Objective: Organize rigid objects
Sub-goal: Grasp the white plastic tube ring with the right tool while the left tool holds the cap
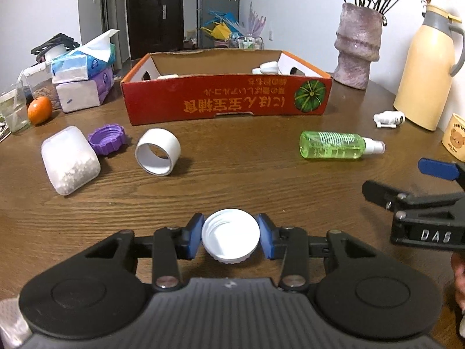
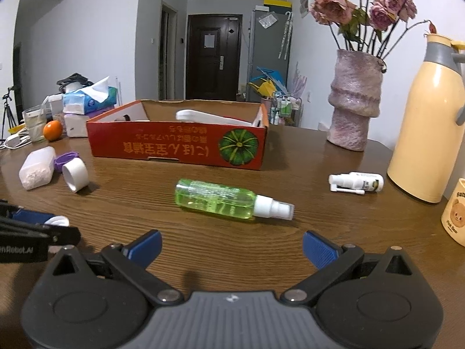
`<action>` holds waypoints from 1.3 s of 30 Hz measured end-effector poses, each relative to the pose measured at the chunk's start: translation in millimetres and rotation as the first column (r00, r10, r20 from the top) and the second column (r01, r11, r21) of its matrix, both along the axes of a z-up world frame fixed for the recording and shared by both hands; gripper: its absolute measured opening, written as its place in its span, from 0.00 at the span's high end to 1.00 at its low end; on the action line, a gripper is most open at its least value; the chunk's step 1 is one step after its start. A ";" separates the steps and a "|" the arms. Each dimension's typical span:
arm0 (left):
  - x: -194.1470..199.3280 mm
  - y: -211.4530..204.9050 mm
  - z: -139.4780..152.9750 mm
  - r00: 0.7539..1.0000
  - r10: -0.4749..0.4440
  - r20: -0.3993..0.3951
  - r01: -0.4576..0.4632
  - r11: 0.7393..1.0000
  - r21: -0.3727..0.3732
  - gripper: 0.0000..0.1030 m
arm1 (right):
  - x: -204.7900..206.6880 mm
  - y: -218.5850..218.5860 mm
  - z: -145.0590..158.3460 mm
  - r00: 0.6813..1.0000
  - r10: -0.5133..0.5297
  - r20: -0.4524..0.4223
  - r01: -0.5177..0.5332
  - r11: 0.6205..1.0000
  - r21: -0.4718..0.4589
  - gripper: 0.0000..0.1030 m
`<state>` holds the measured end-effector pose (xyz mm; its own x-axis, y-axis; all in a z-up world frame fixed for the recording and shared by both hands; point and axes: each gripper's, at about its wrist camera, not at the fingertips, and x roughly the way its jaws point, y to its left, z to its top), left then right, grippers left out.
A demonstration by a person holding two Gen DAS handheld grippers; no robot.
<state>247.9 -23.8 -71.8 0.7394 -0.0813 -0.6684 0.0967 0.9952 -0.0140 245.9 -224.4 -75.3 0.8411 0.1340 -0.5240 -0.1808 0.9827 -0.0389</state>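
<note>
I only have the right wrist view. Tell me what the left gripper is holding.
Observer: The left gripper is shut on a white screw cap, open side up.
Operator: Report where the pads sit.
Observer: One blue pad presses each side of its rim.
Operator: Check the purple lid by the tape roll.
Observer: The purple lid lies open side up, touching the white tub; the tape roll lies apart from it.

A lived-in home, at the dining table

Dried roses in a vase [image 2: 353, 101] and a thermos jug [image 2: 425, 122] stand at the wooden table's [image 2: 319, 232] right edge, tissue packs [image 1: 84, 67] at its far-left corner; a front door [image 2: 213, 58] behind.
</note>
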 end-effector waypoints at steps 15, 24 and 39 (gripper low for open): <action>0.0 23.4 9.2 0.998 0.035 0.056 -0.036 0.999 0.014 0.60 | 2.2 37.0 3.7 0.998 0.051 0.045 -0.052 0.999 0.003 0.00; 1.4 48.7 13.7 0.995 0.070 0.076 -0.071 0.997 0.009 0.60 | 4.5 66.2 2.7 0.992 0.109 0.056 -0.109 0.994 -0.009 0.00; 4.1 95.4 20.3 0.981 0.151 0.118 -0.156 0.987 0.026 0.60 | 25.1 133.7 11.1 0.973 0.211 0.093 -0.210 0.977 -0.017 0.03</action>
